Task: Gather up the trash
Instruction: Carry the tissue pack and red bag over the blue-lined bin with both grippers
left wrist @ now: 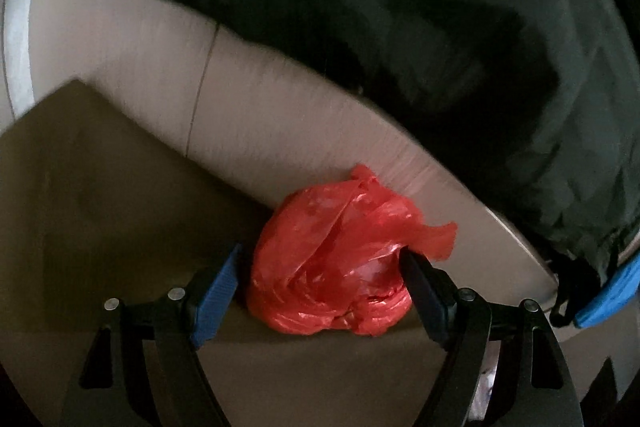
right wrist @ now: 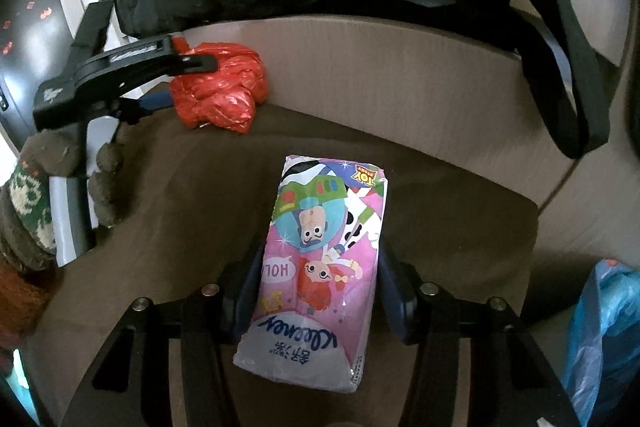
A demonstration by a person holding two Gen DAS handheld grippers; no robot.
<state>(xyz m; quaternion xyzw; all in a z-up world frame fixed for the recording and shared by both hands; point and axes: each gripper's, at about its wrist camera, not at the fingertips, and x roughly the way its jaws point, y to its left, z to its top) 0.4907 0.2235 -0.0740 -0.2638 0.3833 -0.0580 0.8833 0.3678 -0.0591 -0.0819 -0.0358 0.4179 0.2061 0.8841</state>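
A crumpled red plastic bag [left wrist: 332, 263] lies on a brown seat cushion against the beige backrest. My left gripper [left wrist: 320, 267] has its fingers on both sides of the bag and touches it; it also shows in the right wrist view [right wrist: 188, 75], closed around the red bag [right wrist: 220, 95]. My right gripper [right wrist: 320, 287] is shut on a pink Kleenex tissue pack [right wrist: 320, 267] with cartoon print, held just above the cushion.
A black jacket [left wrist: 400, 27] and black bag with strap [right wrist: 560, 47] drape over the backrest [right wrist: 400, 67]. A blue plastic bag [right wrist: 608, 339] sits at the right. The brown cushion [right wrist: 180, 207] spreads below. A gloved hand [right wrist: 60, 163] holds the left gripper.
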